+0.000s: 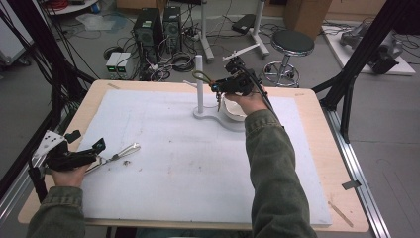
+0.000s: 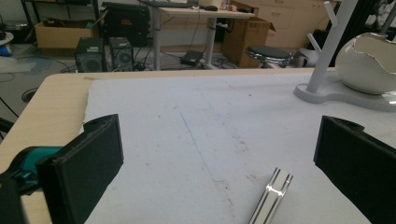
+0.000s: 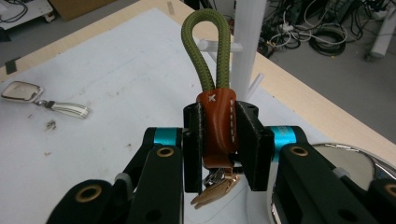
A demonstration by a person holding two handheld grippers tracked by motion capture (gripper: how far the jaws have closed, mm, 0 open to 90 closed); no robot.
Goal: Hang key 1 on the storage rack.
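Keychain (image 3: 215, 122) is clamped upright in your right hand-held gripper (image 3: 223, 140), green loop (image 3: 205, 46) pointing at the white stand's peg (image 3: 219, 45) just beyond; left hand-held gripper (image 2: 210, 163) sits wide open.

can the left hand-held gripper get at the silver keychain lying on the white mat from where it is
Probably yes. The left hand-held gripper has its jaws open, and the silver keychain lies on the white mat right at their tips, with nothing between. The right hand-held gripper is far off by the white stand.
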